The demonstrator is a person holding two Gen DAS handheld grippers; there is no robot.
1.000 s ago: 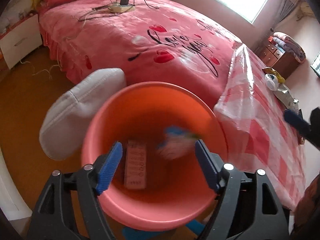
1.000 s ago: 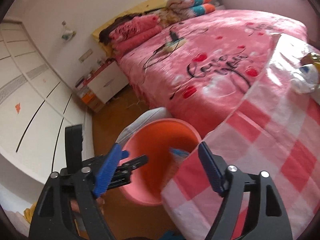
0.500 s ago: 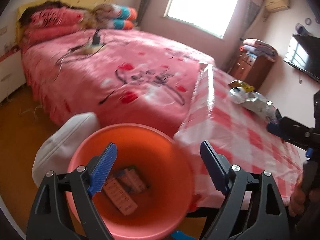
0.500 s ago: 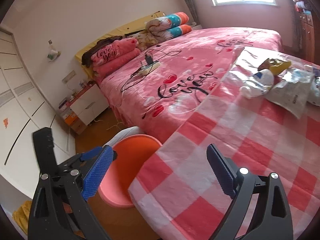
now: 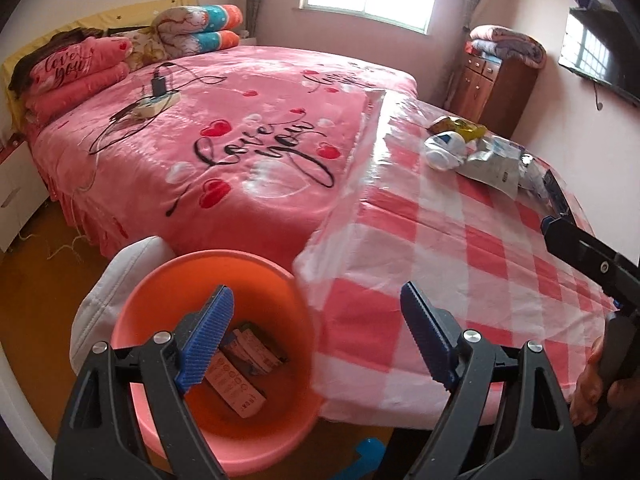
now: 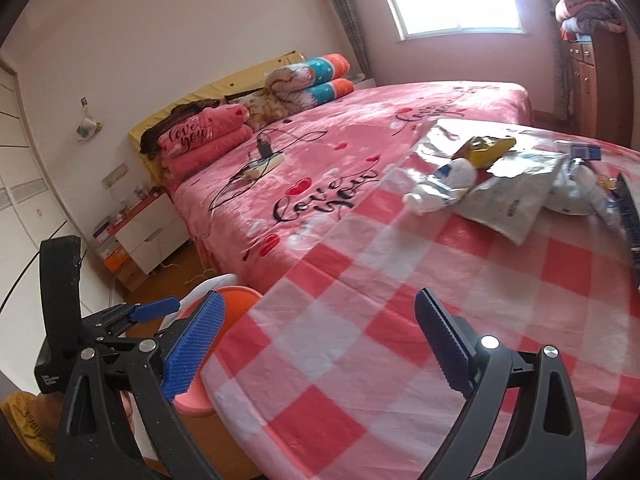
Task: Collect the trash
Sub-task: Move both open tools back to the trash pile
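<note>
An orange-pink bin (image 5: 168, 284) stands on the floor beside the table; it holds pink cartons (image 5: 236, 380). It also shows in the right wrist view (image 6: 236, 296). My left gripper (image 5: 316, 336) is open and empty above the bin's right rim. My right gripper (image 6: 316, 344) is open and empty over the checked tablecloth (image 6: 400, 300). Trash lies at the table's far side: a white tube (image 6: 440, 186), a silver-white bag (image 6: 516, 196), a yellow wrapper (image 6: 486, 146) and a dark blue box (image 6: 630, 216). The tube (image 5: 444, 150) and bag (image 5: 496, 164) also show in the left wrist view.
A pink bed (image 5: 240, 128) with a power strip and cables (image 5: 154, 106) stands behind the table. A white cushion (image 5: 116, 272) leans against the bin. A wooden dresser (image 5: 496, 80) stands by the far wall and a white nightstand (image 6: 148, 236) at the left.
Both grippers have risen and swung from the bin toward the table. A blue-white piece that was falling into the bin a second ago is gone from the air. The trash pile has come into view.
</note>
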